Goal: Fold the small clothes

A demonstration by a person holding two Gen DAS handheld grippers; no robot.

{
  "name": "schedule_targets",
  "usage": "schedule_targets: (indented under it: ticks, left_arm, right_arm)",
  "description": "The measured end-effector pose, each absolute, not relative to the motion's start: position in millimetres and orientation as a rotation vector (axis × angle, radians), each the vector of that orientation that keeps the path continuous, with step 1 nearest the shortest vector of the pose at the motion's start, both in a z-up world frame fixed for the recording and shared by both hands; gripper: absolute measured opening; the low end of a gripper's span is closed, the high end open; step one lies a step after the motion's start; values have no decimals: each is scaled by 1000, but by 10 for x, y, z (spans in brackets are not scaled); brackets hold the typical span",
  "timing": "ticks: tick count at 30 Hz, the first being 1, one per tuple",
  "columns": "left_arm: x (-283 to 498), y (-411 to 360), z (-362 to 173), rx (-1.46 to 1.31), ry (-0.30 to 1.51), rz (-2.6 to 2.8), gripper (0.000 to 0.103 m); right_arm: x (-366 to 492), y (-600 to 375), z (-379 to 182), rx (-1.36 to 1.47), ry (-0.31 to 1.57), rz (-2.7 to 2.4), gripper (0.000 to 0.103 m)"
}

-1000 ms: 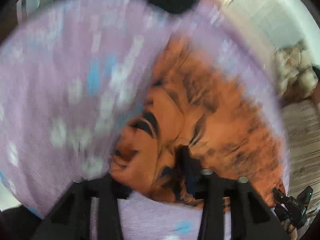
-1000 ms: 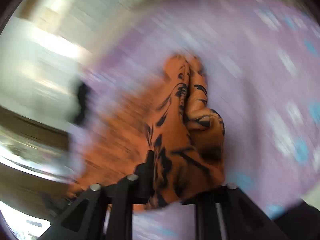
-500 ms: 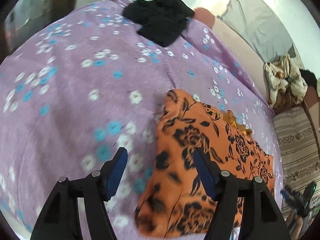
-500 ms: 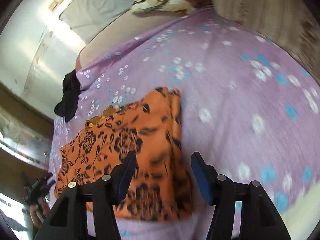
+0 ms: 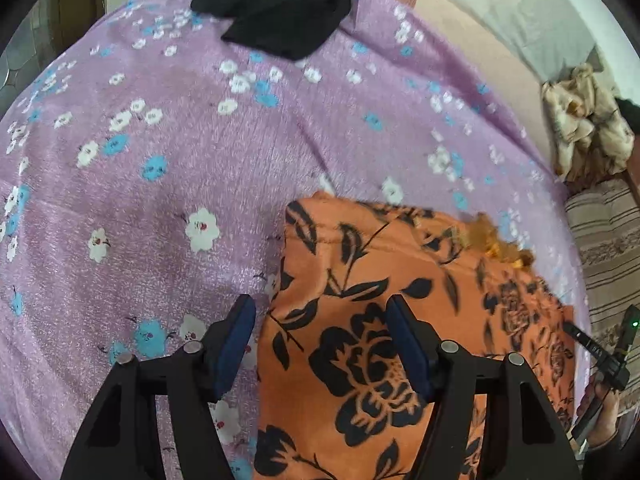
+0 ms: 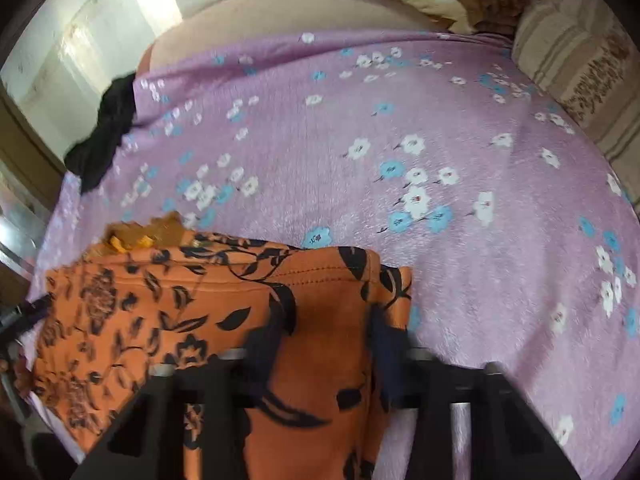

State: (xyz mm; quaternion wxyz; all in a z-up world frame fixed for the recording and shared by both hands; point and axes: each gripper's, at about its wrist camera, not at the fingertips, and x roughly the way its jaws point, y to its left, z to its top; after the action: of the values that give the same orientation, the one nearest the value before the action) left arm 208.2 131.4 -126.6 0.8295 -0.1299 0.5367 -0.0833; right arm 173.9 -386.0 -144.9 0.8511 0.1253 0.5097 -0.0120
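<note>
An orange garment with a black flower print (image 5: 384, 320) lies folded flat on the purple flowered bedsheet (image 5: 180, 160). My left gripper (image 5: 320, 320) is open and empty, with its fingers over the garment's left edge. In the right wrist view the same garment (image 6: 192, 312) lies at the lower left. My right gripper (image 6: 324, 332) is open and empty over the garment's right end. A frilly yellow-brown trim (image 6: 144, 232) sticks out at the garment's far edge.
A black garment (image 5: 280, 8) lies crumpled at the far edge of the sheet, and shows in the right wrist view (image 6: 108, 132). A beige patterned cloth heap (image 5: 588, 120) and a striped cushion (image 6: 592, 60) lie beyond the sheet. The right gripper's body (image 5: 608, 360) shows at the left wrist view's right edge.
One second ago both grippers held the orange garment mid-swing. They have let it go onto the sheet, opened, and now hover lower over its two ends.
</note>
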Motion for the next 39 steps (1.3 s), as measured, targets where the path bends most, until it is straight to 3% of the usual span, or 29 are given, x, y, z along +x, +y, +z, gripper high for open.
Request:
schedule_targets:
  ticks: [1, 4, 7, 13, 16, 19, 20, 22, 23, 27, 29, 30, 31, 33, 38, 39]
  left_arm:
    - [2095, 1310, -1269, -269, 1138, -179, 34]
    - [2163, 1296, -1272, -246, 1151, -161, 14]
    - [2161, 1261, -1124, -217, 1096, -165, 7]
    - [2215, 1183, -902, -206, 982, -196, 7]
    - [2408, 1133, -1204, -177, 1062, -148, 11]
    - [2460, 1145, -1322, -179, 1076, -106, 17]
    - [2458, 1152, -1254, -173, 1080, -89, 22]
    - [2413, 1203, -1092, -179, 1049, -73, 44]
    - [2343, 1246, -967, -183, 1007, -69, 46]
    - [1959, 1312, -594, -176, 909, -114, 56]
    - [1693, 1285, -506, -176, 889, -146, 58]
    - [1584, 1268, -492, -174, 886, -154, 59]
    - [1412, 1231, -485, -169, 883, -178, 60]
    - [1257, 1136, -518, -173, 884, -191, 63]
    - [1073, 1089, -1152, -161, 1072, -132, 65]
    - [1094, 1119, -1337, -137, 1126, -102, 60]
  right_arm:
    - [1729, -3823, -1414, 233, 1062, -33, 7]
    - [1690, -3730, -1271, 140, 1030, -34, 5]
    - [1626, -3734, -1078, 133, 977, -42, 5]
    - [1434, -3932, -785, 184, 864, -113, 5]
    - [1545, -4016, -1026, 246, 909, -121, 5]
    - [1738, -4094, -1559, 350, 1120, -103, 10]
    - [1696, -4124, -1512, 372, 1064, -113, 10]
    - [1643, -4156, -1386, 402, 1040, -130, 13]
    - [1614, -4163, -1329, 403, 1032, -141, 18]
    - [1318, -4105, -894, 433, 938, -141, 20]
    - [1129, -3969, -726, 466, 908, -78, 28]
    - [1049, -3885, -683, 488, 906, -33, 39]
    - [960, -3780, -652, 510, 905, 19, 62]
    - [776, -3558, -669, 553, 898, 137, 81]
    - [523, -3478, -1338, 643, 1060, 93, 79]
    - [469, -3535, -1472, 667, 1077, 74, 75]
